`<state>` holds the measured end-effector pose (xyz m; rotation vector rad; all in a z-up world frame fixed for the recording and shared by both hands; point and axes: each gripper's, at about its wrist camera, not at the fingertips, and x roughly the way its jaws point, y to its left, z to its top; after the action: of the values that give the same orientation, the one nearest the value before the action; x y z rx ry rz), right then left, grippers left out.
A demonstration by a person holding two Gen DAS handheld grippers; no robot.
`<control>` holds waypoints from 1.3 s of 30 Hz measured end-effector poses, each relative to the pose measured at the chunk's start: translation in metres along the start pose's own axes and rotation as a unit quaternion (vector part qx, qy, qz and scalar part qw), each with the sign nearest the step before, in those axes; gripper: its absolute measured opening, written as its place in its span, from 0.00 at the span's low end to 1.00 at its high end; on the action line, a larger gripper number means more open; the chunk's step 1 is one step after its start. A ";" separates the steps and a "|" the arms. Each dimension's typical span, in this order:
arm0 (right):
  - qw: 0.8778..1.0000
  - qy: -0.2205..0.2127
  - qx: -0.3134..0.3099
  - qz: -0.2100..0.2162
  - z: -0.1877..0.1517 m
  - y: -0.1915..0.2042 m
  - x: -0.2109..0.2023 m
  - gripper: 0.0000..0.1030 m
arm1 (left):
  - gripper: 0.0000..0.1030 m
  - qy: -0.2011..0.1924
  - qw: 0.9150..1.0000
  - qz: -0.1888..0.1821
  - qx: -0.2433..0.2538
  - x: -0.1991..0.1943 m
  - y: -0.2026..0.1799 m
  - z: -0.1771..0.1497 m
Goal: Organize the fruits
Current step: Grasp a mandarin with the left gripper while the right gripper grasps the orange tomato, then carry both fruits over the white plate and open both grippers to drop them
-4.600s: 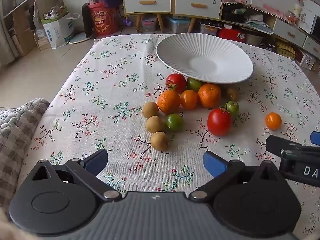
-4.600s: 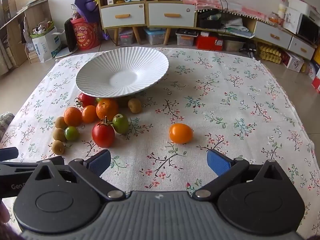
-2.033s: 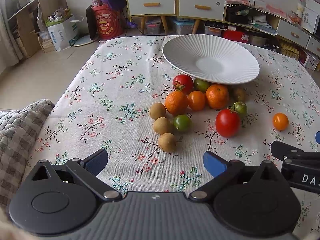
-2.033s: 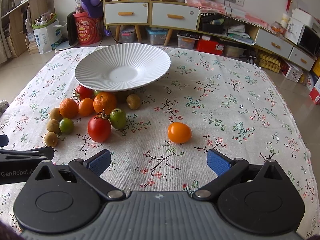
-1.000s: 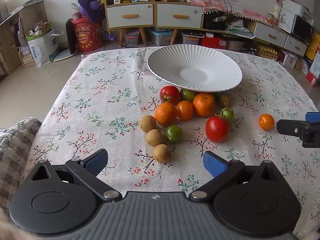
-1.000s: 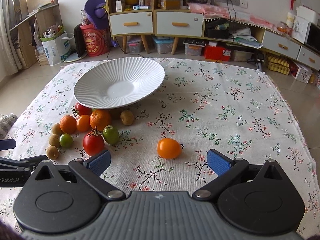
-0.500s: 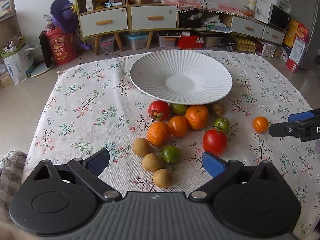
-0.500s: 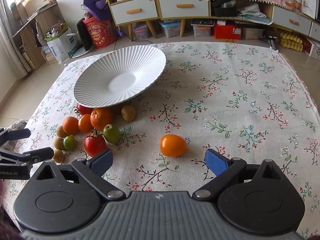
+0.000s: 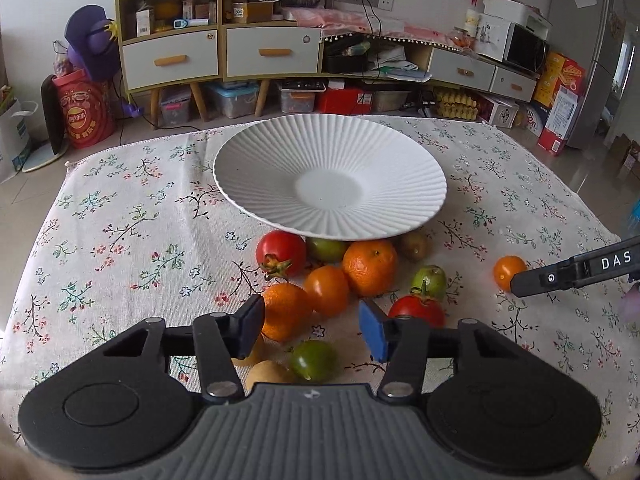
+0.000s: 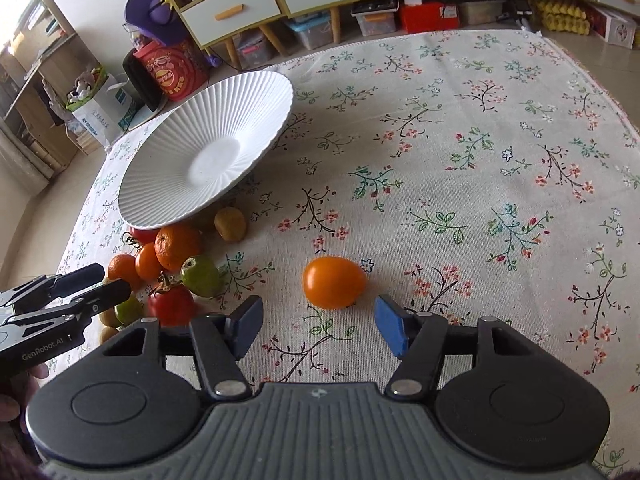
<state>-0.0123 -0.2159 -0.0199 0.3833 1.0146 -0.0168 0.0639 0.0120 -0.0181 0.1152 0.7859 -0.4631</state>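
Evidently first pick was in hand: my right gripper spread, empty, just short of lone orange fruit. My left gripper spread, empty, over fruit cluster. Next move, as judged: advance, close gently. White plate held nothing; fruits all on tablecloth.

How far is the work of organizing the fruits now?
Nothing is done yet: the white plate holds no fruit. Both grippers are open and hold nothing; the right gripper is close behind the lone orange tomato. All the fruit in the pile remains on the cloth.
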 end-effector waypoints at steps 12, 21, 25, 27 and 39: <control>1.000 -0.006 0.020 -0.009 0.005 -0.002 0.008 0.44 | 0.44 0.009 0.999 0.044 0.010 0.011 0.001 0.006; 1.000 -0.008 0.015 -0.026 0.006 0.001 0.011 0.32 | 0.39 0.021 0.997 0.067 0.008 0.018 0.002 0.007; 0.999 -0.012 0.007 -0.036 0.006 0.006 0.011 0.31 | 0.33 0.025 0.997 0.075 0.002 0.021 0.003 0.008; 0.999 -0.014 0.004 -0.038 0.007 0.008 0.011 0.31 | 0.33 0.026 0.997 0.078 0.004 0.021 0.001 0.009; 0.999 -0.042 0.008 -0.022 0.020 0.025 -0.001 0.31 | 0.32 0.012 0.997 0.067 -0.035 0.003 0.004 0.022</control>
<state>0.0082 -0.1993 -0.0027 0.3723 0.9409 -0.0810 0.0819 0.0087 -0.0048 0.1082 0.8123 -0.3080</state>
